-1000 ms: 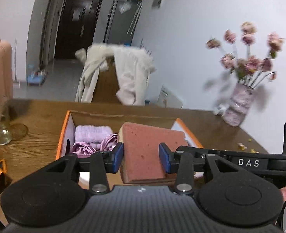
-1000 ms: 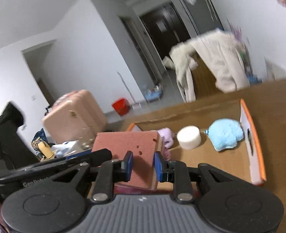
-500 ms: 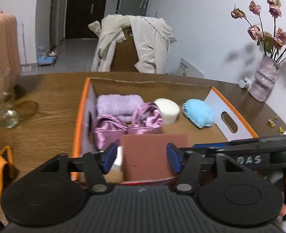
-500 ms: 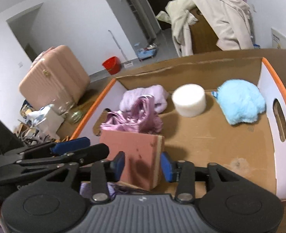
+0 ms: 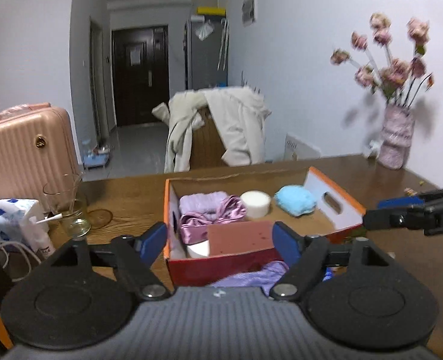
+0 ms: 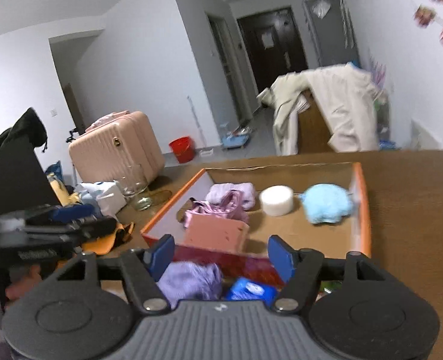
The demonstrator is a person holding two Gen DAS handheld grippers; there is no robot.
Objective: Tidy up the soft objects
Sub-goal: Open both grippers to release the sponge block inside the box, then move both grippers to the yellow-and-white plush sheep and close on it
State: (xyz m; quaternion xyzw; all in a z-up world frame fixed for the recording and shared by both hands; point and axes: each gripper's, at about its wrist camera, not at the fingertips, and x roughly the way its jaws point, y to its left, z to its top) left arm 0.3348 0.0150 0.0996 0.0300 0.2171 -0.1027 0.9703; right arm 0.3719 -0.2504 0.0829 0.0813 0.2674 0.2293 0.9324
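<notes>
Resting on its edge inside the box [image 5: 340, 198], the sponge [image 5: 239, 237] stands at the near wall, free of both grippers. The left gripper [image 5: 218, 241] hangs just short of that wall, jaws opening, nothing between the pads. The right gripper [image 6: 218, 255] does the same, jaws opening and empty. Deeper in the box lie a lilac towel [image 6: 236, 190], a satin cloth [image 6: 221, 207], a white puck [image 6: 277, 201] and a blue puff [image 6: 328, 204]. A purple cloth [image 6: 189, 279] lies outside the box, just before its near wall.
</notes>
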